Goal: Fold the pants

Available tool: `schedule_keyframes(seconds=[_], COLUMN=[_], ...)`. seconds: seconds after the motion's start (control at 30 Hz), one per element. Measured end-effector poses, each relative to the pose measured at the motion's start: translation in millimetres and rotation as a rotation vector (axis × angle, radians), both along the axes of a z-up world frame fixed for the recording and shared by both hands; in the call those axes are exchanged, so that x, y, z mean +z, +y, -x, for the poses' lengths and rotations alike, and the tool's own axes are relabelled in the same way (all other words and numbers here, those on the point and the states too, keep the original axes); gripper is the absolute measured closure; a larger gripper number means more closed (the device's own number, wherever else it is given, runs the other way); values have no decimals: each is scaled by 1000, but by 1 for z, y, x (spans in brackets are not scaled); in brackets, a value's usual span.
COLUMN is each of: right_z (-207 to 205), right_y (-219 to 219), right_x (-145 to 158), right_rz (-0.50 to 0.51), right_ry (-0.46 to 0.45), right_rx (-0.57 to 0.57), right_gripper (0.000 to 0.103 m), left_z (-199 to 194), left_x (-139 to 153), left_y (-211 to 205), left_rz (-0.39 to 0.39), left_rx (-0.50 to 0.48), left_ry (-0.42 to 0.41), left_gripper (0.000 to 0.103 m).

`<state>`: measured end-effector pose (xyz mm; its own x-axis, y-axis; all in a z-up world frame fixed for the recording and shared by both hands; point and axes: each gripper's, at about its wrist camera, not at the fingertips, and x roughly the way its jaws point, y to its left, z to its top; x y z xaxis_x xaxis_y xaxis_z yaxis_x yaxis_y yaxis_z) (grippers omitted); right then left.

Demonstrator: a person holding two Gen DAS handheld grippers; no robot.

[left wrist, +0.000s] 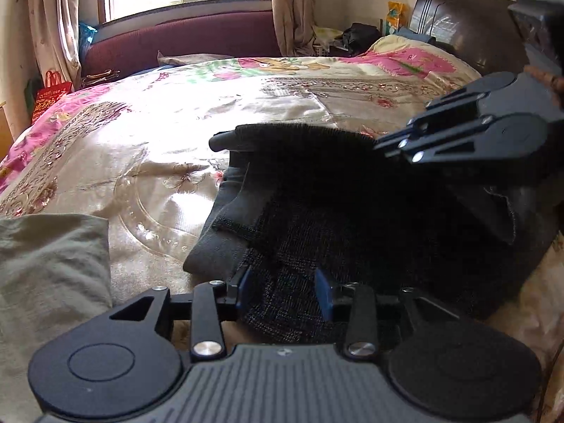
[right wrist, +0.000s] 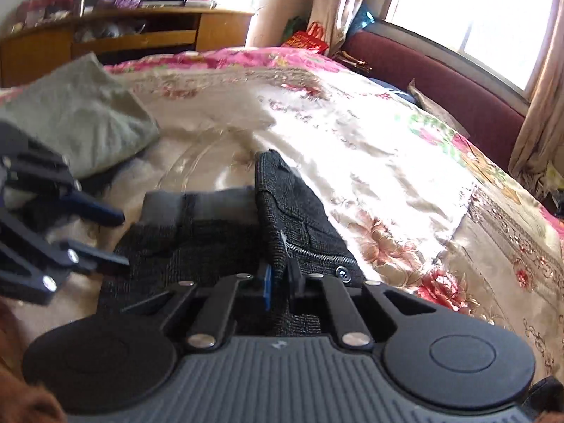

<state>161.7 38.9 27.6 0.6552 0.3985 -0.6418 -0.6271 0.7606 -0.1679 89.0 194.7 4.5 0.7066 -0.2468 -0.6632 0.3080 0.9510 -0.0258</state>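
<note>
Dark grey woven pants [left wrist: 317, 218] lie partly folded on a floral bedspread [left wrist: 158, 134]. At the bottom of the left wrist view, my left gripper [left wrist: 283, 289] stands open, with a flap of the pants lying loose between its blue pads [left wrist: 324, 292]. The right wrist view shows it from the side at the left edge, jaws apart [right wrist: 121, 239]. My right gripper [right wrist: 280, 278] is shut on a raised fold of the pants [right wrist: 299, 218] near a button. In the left wrist view it comes in from the right at the pants' upper edge [left wrist: 382, 149].
A folded grey-green cloth [left wrist: 46, 264] lies on the bed to the left of the pants. A dark headboard [left wrist: 465, 24], a maroon bench [left wrist: 176, 42] under the window and a wooden cabinet [right wrist: 123, 38] surround the bed. A red bag [left wrist: 49, 91] stands by the curtain.
</note>
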Motion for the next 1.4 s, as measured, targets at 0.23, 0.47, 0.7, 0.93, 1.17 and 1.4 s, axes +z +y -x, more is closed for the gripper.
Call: schedule_keyframes(seconds=[0.23,0.47,0.7,0.93,1.17,1.4], right_z=[73,102,56,1,14,71], right_y=[-35,1,38,29,-21,-39], right_x=[53,-18,-41,-43,37,55], right_rz=[-124,42,187,111,-115,-73], right_ry=[-42,-18,-146,-5,39,34], right_rx=[168,200,173,46,83,255], right_gripper=[102,101,49,92,92,92], left_z=[-4,8,3,-2,-7,14], left_x=[-4,-24,-23,-12,9,25], left_y=[-2,10,27,15,-27,-39], left_rz=[47,23,60,-77,-274,-423], left_rx=[35,98,131,48,-46,-89], left_ry=[-4,72,60,-25,-238,-357], left_gripper=[50,49,47,46,39,23])
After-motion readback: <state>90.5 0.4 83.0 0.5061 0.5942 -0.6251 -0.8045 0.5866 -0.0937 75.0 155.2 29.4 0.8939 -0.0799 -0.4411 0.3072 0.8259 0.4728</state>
